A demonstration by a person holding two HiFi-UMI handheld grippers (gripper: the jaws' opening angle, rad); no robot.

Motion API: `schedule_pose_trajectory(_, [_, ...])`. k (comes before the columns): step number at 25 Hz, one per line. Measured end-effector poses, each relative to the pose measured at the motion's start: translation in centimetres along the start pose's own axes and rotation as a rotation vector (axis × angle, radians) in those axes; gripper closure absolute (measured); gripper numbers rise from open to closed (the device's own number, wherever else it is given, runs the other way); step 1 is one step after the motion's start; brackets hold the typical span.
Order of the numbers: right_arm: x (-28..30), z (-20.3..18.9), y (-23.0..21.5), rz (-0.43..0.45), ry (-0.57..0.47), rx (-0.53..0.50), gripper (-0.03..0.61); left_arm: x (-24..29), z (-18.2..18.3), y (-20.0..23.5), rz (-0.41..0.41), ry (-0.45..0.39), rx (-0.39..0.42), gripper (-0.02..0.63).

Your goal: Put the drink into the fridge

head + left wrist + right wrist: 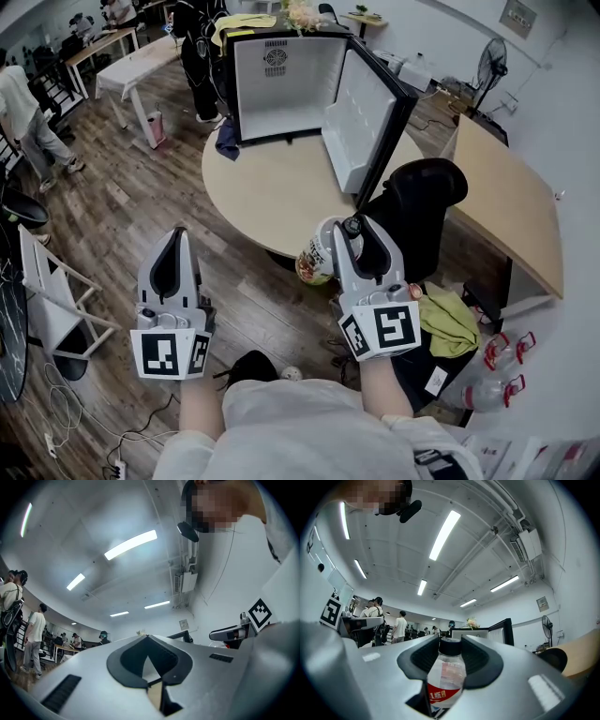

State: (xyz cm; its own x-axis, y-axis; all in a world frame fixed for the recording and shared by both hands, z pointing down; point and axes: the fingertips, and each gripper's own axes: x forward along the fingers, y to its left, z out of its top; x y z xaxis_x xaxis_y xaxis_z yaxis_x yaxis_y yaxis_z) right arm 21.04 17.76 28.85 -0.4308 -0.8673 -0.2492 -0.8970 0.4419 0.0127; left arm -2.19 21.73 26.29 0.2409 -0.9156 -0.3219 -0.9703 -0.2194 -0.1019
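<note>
Right tool [354,246]: clamped on the drink bottle [319,253], which is held above the floor [258,305].
Left tool [174,251]: pressed together, nothing held.
Counter [272,192]: to be crossed with the bottle raised clear.
Fridge [281,89]: door [361,122] open; the bottle is best steered past it, inside.

The drink bottle [446,677] is clear plastic with a black cap and a red, white and blue label. It sits clamped between the jaws of the right gripper [451,641], its cap pointing forward at the jaw tips and its body running back toward the gripper's base; from the head view its labelled body [321,253] shows at the left side of this gripper [354,230]. The fridge [286,84] is a small black box with a white inside, standing upright on a round table [281,202] ahead of the gripper and well apart from it. Its door [366,117] is swung open on the right.
</note>
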Motion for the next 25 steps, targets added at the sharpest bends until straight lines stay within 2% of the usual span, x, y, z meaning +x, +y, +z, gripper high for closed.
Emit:
schedule_pose_trajectory(9, [4.5,-1.4,-0.7,-0.008,0.006,0.005,0.420,4.1,-1.7,2.1,-0.021,-0.001,-0.001,0.606])
schedule_pose_trajectory(19, [13.4,-2.9,-1.0,-0.070,-0.013,-0.009,0.420,11.3,-4.0,9.1,-0.034,-0.007,0.020,0.606])
schedule_pose_trajectory(25, [18.1,-4.1,-0.9,-0.099,-0.008,-0.014,0.420,15.2,-5.2,12.6,-0.060,-0.032,-0.004,0.606])
